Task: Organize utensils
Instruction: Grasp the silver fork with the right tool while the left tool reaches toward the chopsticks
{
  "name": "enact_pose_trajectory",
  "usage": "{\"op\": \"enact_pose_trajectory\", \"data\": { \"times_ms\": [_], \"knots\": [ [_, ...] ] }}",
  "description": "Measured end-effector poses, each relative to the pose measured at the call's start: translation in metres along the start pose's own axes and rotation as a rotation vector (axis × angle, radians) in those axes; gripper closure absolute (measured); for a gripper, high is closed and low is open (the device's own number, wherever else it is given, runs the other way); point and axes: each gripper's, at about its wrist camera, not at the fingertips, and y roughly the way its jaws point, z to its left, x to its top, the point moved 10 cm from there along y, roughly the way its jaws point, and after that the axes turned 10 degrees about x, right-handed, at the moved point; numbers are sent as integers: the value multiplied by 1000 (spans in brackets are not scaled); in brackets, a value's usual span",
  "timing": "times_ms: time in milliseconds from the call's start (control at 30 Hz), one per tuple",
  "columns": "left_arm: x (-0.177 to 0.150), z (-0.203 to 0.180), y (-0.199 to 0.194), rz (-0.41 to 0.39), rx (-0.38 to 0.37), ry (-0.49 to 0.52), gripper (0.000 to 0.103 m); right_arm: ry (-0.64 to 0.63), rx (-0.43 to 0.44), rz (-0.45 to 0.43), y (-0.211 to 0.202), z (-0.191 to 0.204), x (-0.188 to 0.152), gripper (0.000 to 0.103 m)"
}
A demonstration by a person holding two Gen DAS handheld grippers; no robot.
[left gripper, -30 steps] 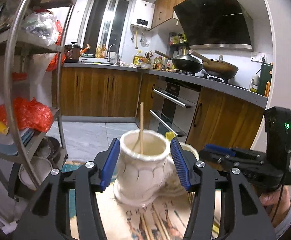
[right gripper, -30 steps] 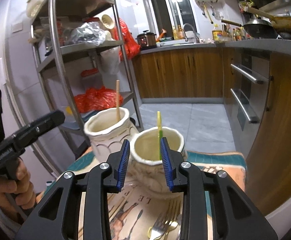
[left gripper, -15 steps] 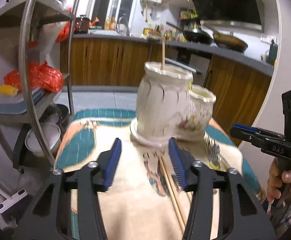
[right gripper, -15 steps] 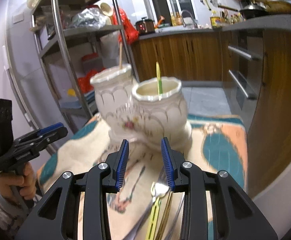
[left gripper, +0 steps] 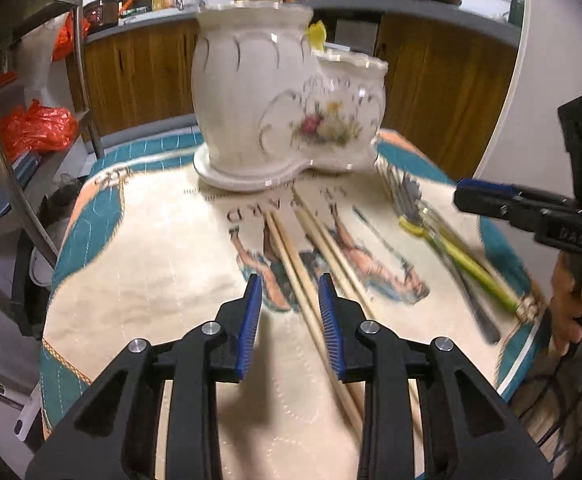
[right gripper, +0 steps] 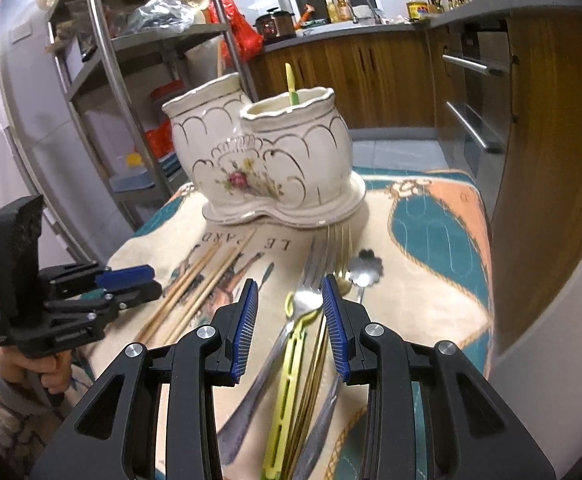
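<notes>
Both grippers low over the table, tilted down.
Left gripper [left gripper: 289, 312] parted astride chopsticks [left gripper: 291, 248]; right gripper [right gripper: 289, 308] parted over cutlery [right gripper: 303, 320], gripping nothing.

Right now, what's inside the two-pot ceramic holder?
In the ceramic holder, a yellow-green handle sticks up from the shorter pot, and a wooden chopstick from the taller one. Their lower ends and anything else inside are hidden by the walls.

A metal shelf rack [right gripper: 107, 52] (red bags [left gripper: 37, 128] on it) stands beside wooden cabinets [right gripper: 355, 68] and an oven [right gripper: 471, 92].
</notes>
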Motion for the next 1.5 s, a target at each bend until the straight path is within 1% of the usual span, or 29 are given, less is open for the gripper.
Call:
{"op": "enact_pose_trajectory", "data": {
  "times_ms": [33,100,233,333,467,600,633,667,833,900,1000,1133,1233,1267,1333,1500],
  "knots": [
    [-3,1,3,14,3,1,79,0,3,11,2,1,-2,68],
    [-7,2,8,32,11,4,80,-5,0,33,5,3,-8,68],
    [-7,3,9,27,23,13,80,-23,-1,83,12,9,-20,68],
    [-6,8,8,29,35,1,80,-41,-33,116,19,9,-27,68],
    [-6,17,7,29,46,-12,81,-62,-70,121,24,7,-25,68],
    [-6,19,6,27,43,-9,81,-74,-79,144,33,9,-23,68],
    [-6,20,6,27,42,-8,81,-79,-93,157,35,9,-23,68],
    [-6,21,6,26,41,-9,81,-82,-104,163,37,8,-22,69],
    [-6,23,4,25,38,-17,81,-70,-154,187,41,0,-22,82],
    [-6,24,3,23,35,-20,81,-61,-153,174,39,0,-21,89],
    [-5,23,0,16,27,-23,81,-48,-139,149,36,4,-19,95],
    [-5,23,-4,4,17,-24,81,-53,-123,142,35,13,-18,97],
    [-5,24,-6,2,14,-27,81,-57,-92,142,36,25,-19,97],
    [-5,25,-6,2,13,-27,81,-63,-74,147,36,31,-20,97],
    [-6,25,-6,9,9,-27,81,-80,-66,162,38,40,-23,97],
    [-12,20,-1,43,-2,-9,81,-116,-92,250,51,46,-34,97]
  ]
}}
